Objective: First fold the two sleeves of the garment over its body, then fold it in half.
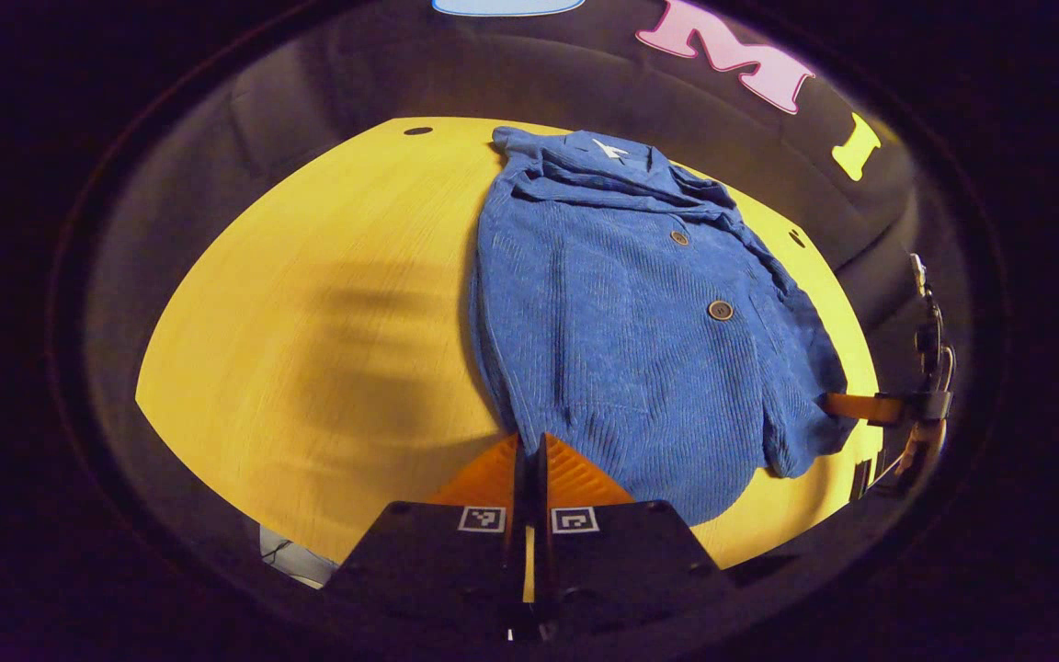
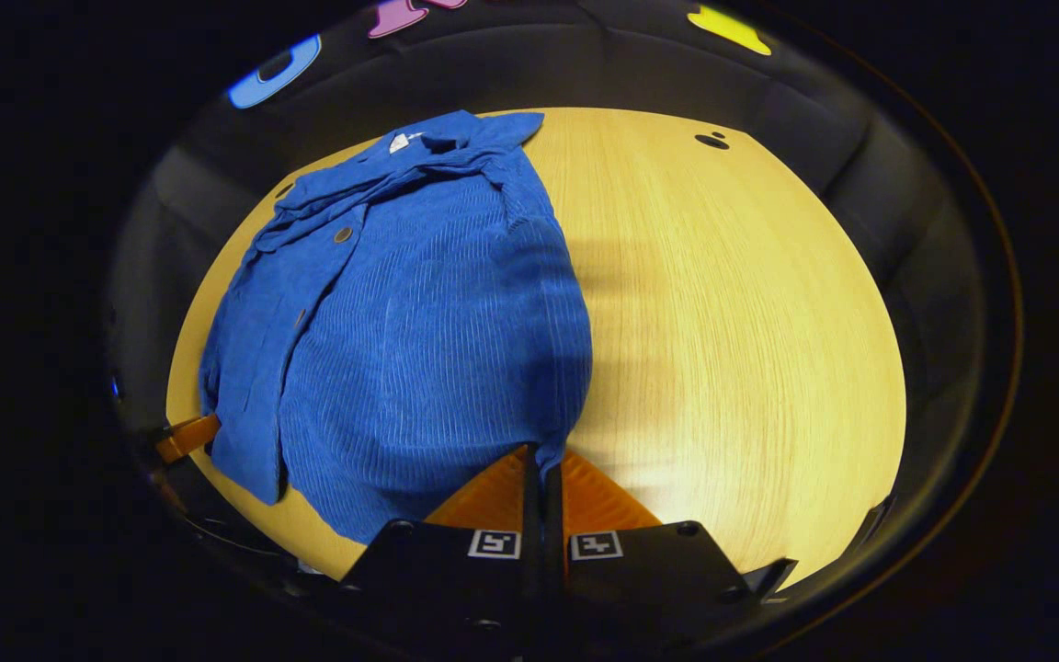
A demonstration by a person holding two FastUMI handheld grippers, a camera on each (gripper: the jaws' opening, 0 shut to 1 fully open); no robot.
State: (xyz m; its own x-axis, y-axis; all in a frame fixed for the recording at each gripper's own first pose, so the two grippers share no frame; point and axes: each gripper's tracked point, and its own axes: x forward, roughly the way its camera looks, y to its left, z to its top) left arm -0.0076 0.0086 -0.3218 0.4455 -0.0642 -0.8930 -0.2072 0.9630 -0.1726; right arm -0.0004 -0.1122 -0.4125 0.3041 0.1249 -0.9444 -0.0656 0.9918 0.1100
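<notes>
A blue corduroy jacket [image 1: 621, 322] lies flat on the yellow wooden table [image 1: 309, 303], collar at the far side and hem toward me. Its sleeves lie folded in over the body. In the left gripper view my left gripper [image 1: 529, 450] is shut, its tips pinching the near hem corner on that side. The right gripper [image 1: 847, 405] shows farther off, gripping the opposite hem corner. In the right gripper view the jacket [image 2: 419, 322] covers the left half of the table [image 2: 732, 313]; my right gripper [image 2: 543, 460] is shut on its hem corner, with the left gripper [image 2: 187, 437] at the far corner.
Small dark holes mark the tabletop near its far edge [image 1: 417, 131] [image 2: 711, 141]. Bare wood spreads on the outer side of each gripper. The booth's black cloth wall [image 1: 585, 74] rises behind the table.
</notes>
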